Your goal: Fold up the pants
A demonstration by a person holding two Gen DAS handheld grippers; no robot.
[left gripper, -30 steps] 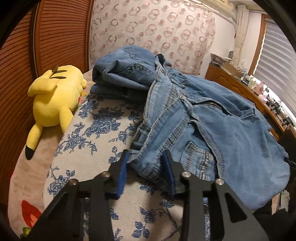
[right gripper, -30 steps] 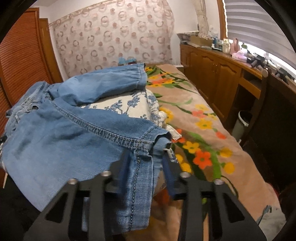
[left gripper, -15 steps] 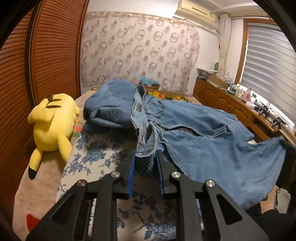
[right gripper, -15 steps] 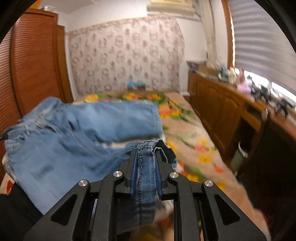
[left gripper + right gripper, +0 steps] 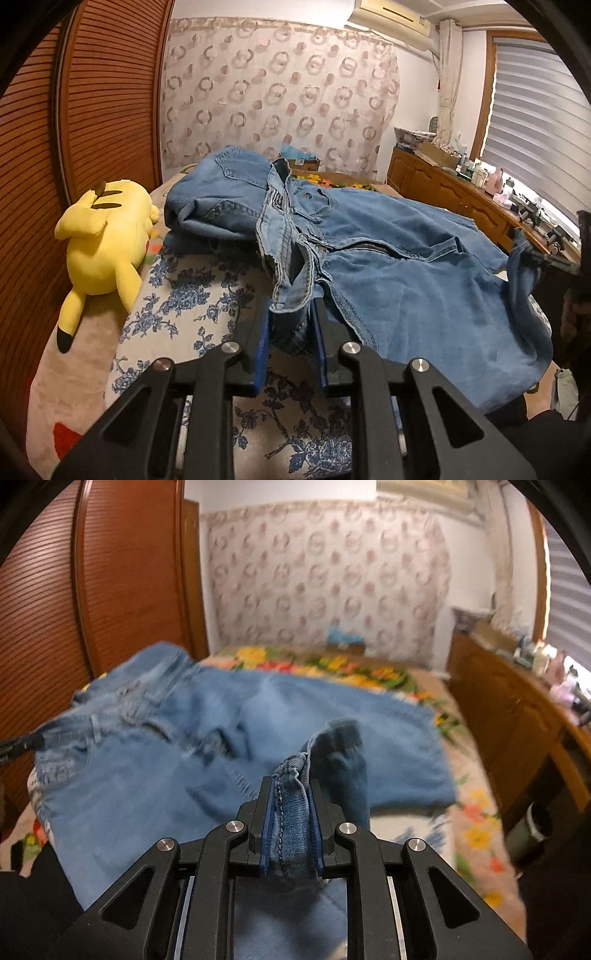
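Blue denim pants (image 5: 388,266) lie spread over the bed, one leg bunched at the back left. My left gripper (image 5: 291,321) is shut on the waistband end near the fly and holds it raised a little off the bed. My right gripper (image 5: 291,805) is shut on a doubled hem or seam edge of the same pants (image 5: 229,738), lifted above the spread fabric. The right gripper also shows at the far right of the left wrist view (image 5: 550,258), holding the cloth's other end. The right wrist view is blurred.
A yellow plush toy (image 5: 103,240) lies at the bed's left by a slatted wooden wardrobe (image 5: 48,155). A blue-flowered cover (image 5: 184,314) lies under the pants. A wooden cabinet (image 5: 517,731) runs along the right; a bin (image 5: 532,823) stands on the floor beside the bed.
Both grippers closed on the pants a second ago and have since lifted. The right one has carried its end up and over the spread fabric, toward the left.
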